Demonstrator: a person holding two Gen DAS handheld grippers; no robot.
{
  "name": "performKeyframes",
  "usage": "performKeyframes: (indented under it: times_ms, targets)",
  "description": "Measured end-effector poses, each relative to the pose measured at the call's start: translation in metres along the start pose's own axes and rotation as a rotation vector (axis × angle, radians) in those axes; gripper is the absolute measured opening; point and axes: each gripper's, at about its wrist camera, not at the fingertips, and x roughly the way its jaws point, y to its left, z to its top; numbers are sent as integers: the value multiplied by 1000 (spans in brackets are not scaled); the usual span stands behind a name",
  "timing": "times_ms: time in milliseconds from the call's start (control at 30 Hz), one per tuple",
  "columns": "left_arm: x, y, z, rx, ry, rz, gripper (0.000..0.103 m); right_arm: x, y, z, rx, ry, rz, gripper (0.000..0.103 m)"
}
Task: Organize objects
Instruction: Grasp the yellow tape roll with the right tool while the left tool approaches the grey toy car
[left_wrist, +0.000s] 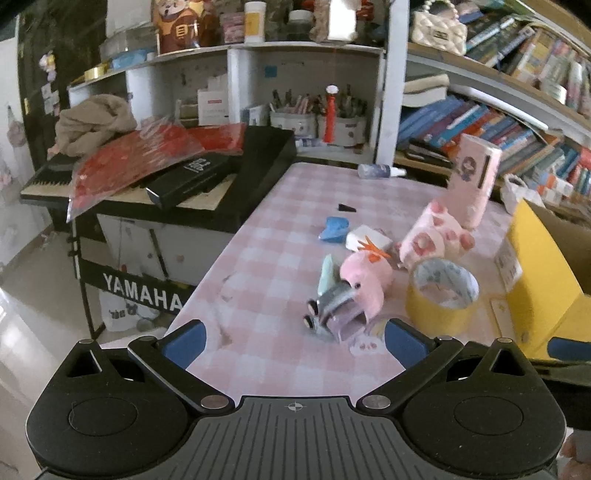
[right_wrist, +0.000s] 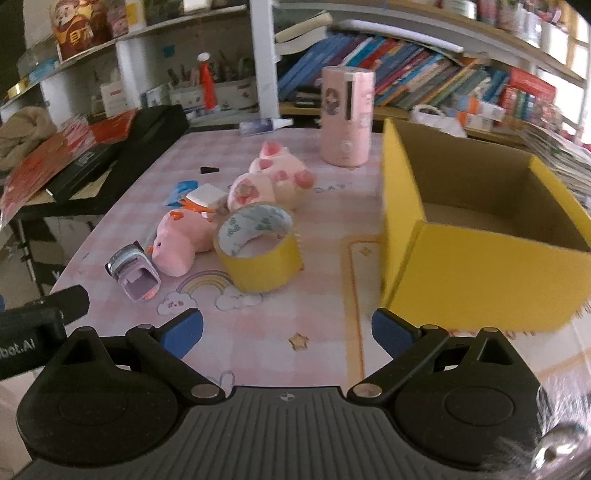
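While both grippers' fingers (left_wrist: 184, 341) (right_wrist: 391, 332) gape, tape roll (right_wrist: 258, 251) sits beside box (right_wrist: 461, 266)

Pink checked table (right_wrist: 325, 343) carries yellow box (right_wrist: 480, 266), tape roll (right_wrist: 262, 266), plush toys (right_wrist: 273, 181), pink cylinder (right_wrist: 345, 122).

"YAMAHA" on keyboard stand banner (left_wrist: 142, 294); "DAY" on tablecloth (right_wrist: 330, 189)

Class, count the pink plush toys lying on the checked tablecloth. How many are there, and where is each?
2. A pink plush toy with orange tuft lies left of the yellow tape roll. A pink plush toy with red spots lies behind the roll. Others may be hidden.
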Motion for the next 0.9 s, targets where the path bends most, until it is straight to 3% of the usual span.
performKeyframes:
  times_ms: [367, 567, 700, 733, 767, 900]
  targets:
    - [34, 8, 21, -86, 27, 61, 103, 58, 13, 31, -150, 10, 53, 100]
    - [44, 13, 25, -104, 57, 99, 103, 93, 18, 42, -214, 55, 17, 100]
    - [49, 12, 26, -92, 83, 80, 103, 112, 22, 46, -267, 72, 10, 99]
    - [50, 11, 26, -85, 89, 73, 103, 115, 20, 48, -266, 72, 17, 94]
    - [51, 10, 27, -76, 91, 72, 103, 118, 17, 50, -250, 75, 48, 82]
    - [53, 1, 30, -31, 79, 63, 103, 118, 2, 63, -118, 68, 117, 81]
